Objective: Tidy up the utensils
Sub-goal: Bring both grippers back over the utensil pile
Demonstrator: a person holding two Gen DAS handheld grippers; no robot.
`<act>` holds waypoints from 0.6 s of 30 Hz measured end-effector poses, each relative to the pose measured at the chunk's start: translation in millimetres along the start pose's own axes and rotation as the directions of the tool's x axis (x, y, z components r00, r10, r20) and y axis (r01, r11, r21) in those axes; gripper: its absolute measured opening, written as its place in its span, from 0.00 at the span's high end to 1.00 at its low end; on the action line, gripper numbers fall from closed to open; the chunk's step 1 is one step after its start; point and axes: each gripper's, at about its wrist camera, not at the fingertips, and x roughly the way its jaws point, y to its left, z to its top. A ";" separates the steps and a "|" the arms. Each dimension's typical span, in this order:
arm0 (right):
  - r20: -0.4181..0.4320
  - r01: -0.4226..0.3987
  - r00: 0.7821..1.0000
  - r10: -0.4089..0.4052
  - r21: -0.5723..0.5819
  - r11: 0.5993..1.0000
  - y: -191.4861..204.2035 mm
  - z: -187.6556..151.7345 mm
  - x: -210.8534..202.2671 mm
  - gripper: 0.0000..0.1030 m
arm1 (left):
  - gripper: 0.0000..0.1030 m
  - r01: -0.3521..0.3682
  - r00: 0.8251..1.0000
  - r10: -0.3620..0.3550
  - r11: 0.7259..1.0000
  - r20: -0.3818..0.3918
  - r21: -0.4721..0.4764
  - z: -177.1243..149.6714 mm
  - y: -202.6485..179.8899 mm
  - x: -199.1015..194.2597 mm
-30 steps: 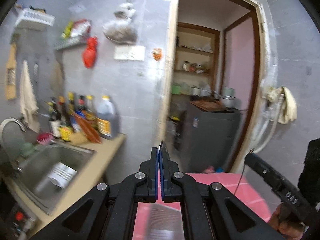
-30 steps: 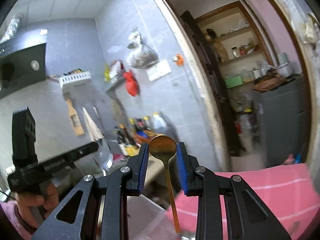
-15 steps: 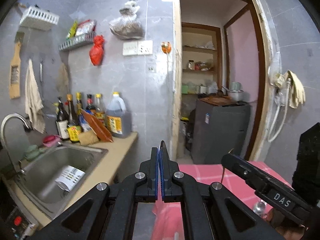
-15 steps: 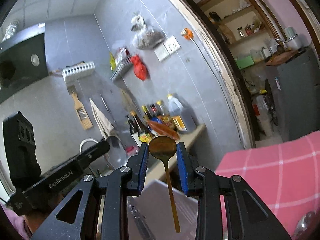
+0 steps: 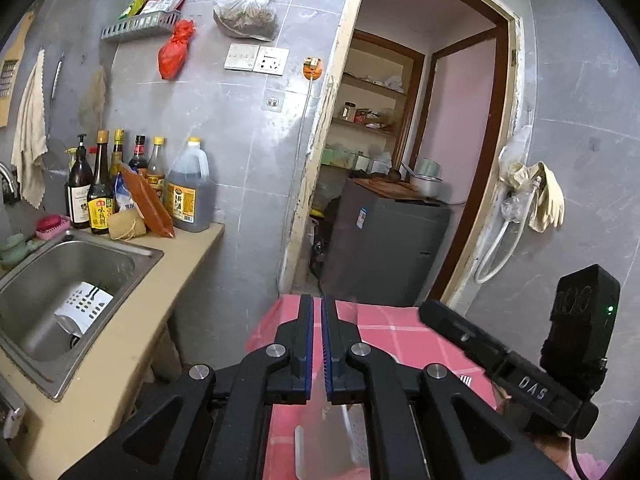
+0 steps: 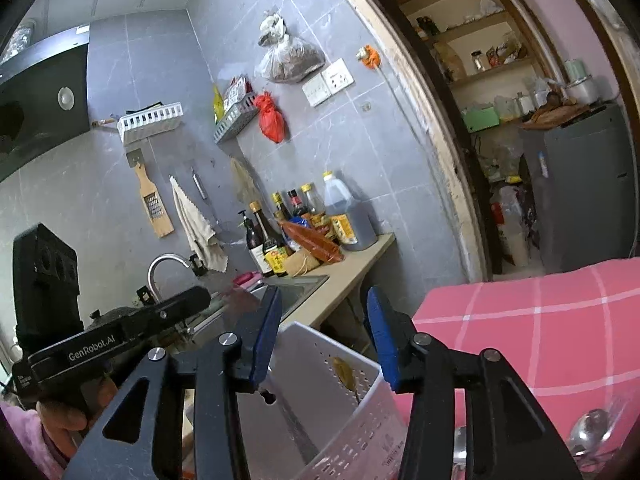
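My right gripper is open and empty above a white perforated utensil holder on the pink checked tablecloth. A brass spoon stands inside the holder, bowl up against its inner wall. A cleaver blade with a hanging hole also stands in the holder. My left gripper has its pads almost together with a thin gap; the shiny cleaver blade shows below them, and I cannot tell whether they touch it. A silver spoon lies on the cloth at the lower right.
A steel sink and beige counter lie to the left, with bottles at the wall. A doorway with a grey cabinet is ahead. The other gripper's body is at the right.
My right gripper has opened and let go of the brass spoon, which now stands in the white holder. Both grippers have come lower over the table.
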 end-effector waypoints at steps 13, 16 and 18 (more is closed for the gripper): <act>0.175 0.314 0.940 -0.292 -0.111 0.943 2.1 47.9 -137.8 0.21 | 0.49 0.091 0.994 -0.091 0.996 0.059 -0.001 4.2 -62.6 -38.4; 0.207 0.389 0.911 -0.358 -0.135 0.912 2.3 52.8 -170.3 0.11 | 0.36 0.107 0.989 -0.109 0.994 0.098 0.024 -2.8 -85.4 -49.7; 0.218 0.426 0.894 -0.392 -0.143 0.893 2.2 54.3 -186.4 0.07 | 0.31 0.117 0.987 -0.120 0.992 0.110 0.038 -8.9 -99.0 -54.8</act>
